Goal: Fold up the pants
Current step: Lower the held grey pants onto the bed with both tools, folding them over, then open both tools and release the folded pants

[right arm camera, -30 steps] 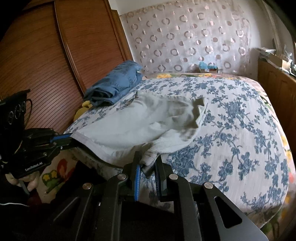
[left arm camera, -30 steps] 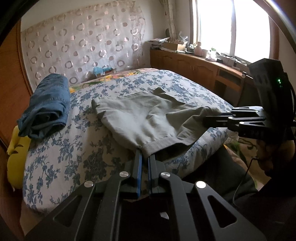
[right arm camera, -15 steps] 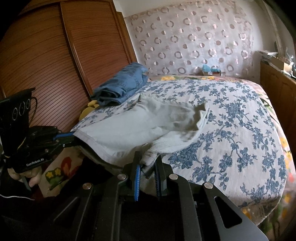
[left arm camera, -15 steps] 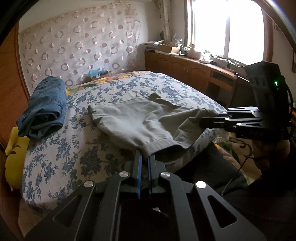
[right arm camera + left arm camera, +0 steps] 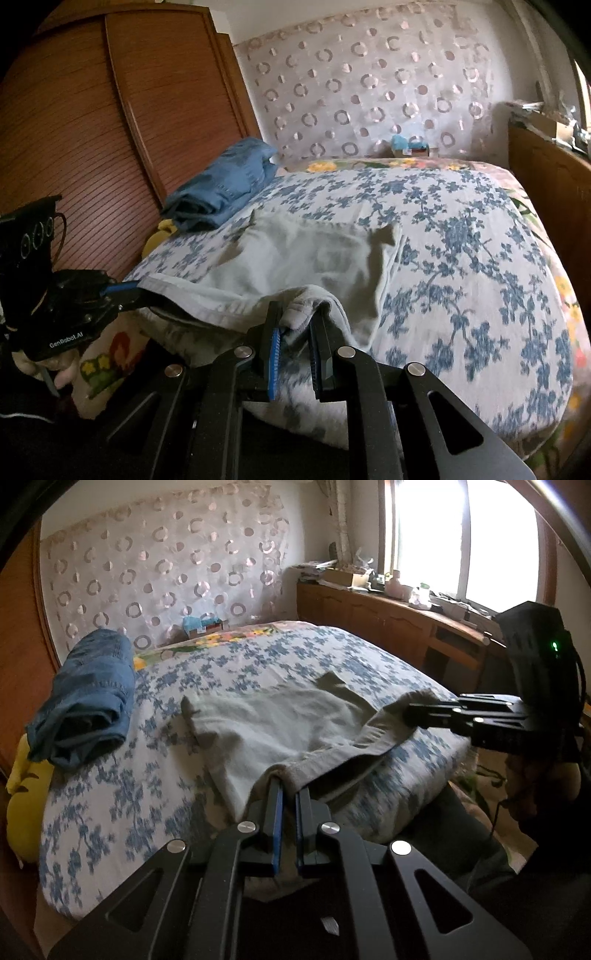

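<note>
Grey-green pants [image 5: 280,723] lie spread on the blue-flowered bed [image 5: 110,812], waistband at the near edge. My left gripper [image 5: 288,786] is shut on the left end of the waistband. My right gripper [image 5: 297,319] is shut on the right end of the waistband, cloth bunched between its fingers. The right gripper also shows at the right of the left wrist view [image 5: 410,710], and the left gripper at the left of the right wrist view [image 5: 136,286]. The pants [image 5: 306,254] sag between the two grippers.
Folded blue jeans [image 5: 88,698] lie at the bed's far left, above a yellow cushion [image 5: 26,801]. A wooden wardrobe [image 5: 92,129] stands left of the bed. A wooden counter [image 5: 388,627] with clutter runs under the window on the right.
Both grippers have pulled back toward the bed's near edge and dragged the pants with them. The waistband now hangs slacker between them.
</note>
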{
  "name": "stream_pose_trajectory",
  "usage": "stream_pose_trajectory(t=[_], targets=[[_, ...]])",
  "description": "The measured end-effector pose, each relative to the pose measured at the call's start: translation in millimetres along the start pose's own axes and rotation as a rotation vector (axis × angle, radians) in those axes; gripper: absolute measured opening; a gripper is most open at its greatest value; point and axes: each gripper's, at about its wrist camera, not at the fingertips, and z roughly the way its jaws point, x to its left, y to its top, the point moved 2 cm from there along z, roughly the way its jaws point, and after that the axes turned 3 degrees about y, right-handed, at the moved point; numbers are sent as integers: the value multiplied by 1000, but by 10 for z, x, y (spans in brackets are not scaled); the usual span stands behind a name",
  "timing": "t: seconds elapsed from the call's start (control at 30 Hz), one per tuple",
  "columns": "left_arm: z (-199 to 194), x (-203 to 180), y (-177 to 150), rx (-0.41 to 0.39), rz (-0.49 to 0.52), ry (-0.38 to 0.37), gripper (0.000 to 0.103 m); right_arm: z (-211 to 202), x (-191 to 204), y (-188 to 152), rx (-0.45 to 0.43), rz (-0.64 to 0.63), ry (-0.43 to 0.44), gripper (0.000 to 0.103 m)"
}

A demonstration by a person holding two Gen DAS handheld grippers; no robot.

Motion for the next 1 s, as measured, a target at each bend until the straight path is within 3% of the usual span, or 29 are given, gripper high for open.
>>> stream_pose_trajectory(t=[0.63, 1.0], targets=[[121, 204, 688, -85, -30, 37, 6, 355, -275, 507, -44, 1, -28, 13], [270, 206, 616, -55, -36, 48, 7, 812, -316, 510, 52, -11, -50, 13]])
